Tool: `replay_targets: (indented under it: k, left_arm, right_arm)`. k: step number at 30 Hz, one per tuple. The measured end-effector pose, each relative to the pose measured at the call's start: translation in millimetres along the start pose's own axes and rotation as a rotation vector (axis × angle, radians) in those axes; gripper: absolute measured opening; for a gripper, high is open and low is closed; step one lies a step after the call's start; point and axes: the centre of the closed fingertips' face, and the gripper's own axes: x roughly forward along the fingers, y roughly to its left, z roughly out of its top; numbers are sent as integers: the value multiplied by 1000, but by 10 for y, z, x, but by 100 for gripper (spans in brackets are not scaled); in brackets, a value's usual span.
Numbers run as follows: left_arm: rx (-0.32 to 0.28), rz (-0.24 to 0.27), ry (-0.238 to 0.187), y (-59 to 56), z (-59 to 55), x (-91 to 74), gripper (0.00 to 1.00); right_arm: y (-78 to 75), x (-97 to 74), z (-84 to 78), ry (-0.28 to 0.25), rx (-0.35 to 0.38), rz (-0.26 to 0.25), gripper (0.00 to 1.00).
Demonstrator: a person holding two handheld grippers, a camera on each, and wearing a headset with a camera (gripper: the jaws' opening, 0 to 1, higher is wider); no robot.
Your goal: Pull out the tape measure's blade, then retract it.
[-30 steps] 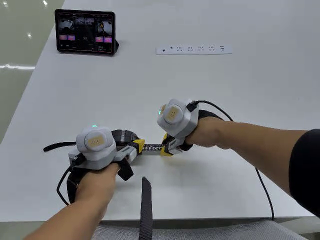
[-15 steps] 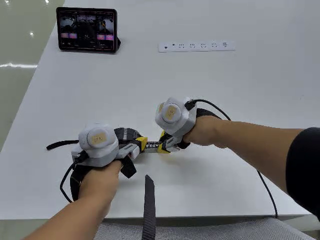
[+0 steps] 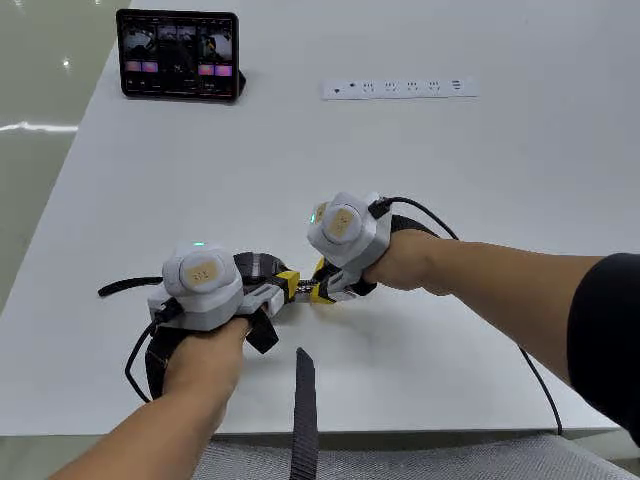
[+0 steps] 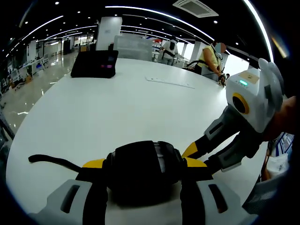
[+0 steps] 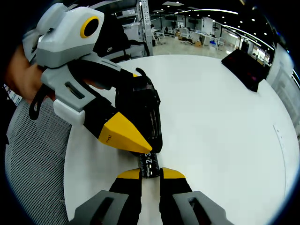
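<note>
Tape measure (image 4: 143, 174) is down at the tabletop (image 3: 420, 170), its case clamped between your left gripper (image 4: 143, 163) fingers, which are closed against both sides. Your right gripper (image 5: 150, 174) fingers are pinched nearly shut on the blade (image 5: 149, 161), just beside the case mouth, with a short stub of blade between. Reads as the near end of a stroke: pull starting or retract finishing, cannot tell which. Next move: keep the case pinned and travel the right hand straight along the blade's line.

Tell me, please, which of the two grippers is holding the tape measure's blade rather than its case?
The right gripper: its fingers pinch the numbered blade, while the left gripper clamps the black case.
</note>
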Motion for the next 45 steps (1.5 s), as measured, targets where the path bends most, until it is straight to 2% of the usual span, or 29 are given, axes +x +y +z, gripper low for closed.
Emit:
replay_targets:
  k: [29,40,43,45]
  left_arm:
    - [3,0,0,-14,1,-3,59]
    - [22,6,-19,-17,5,3,61]
    - [24,-1,-17,-25,5,5,62]
    - [16,-6,-12,-21,10,2,62]
  right_arm:
    - [26,84,127,-27,13,1,11]
    - [28,90,124,-22,-14,-26,12]
    - [-7,79,122,-23,-16,-55,16]
    - [3,64,124,-27,-14,-52,17]
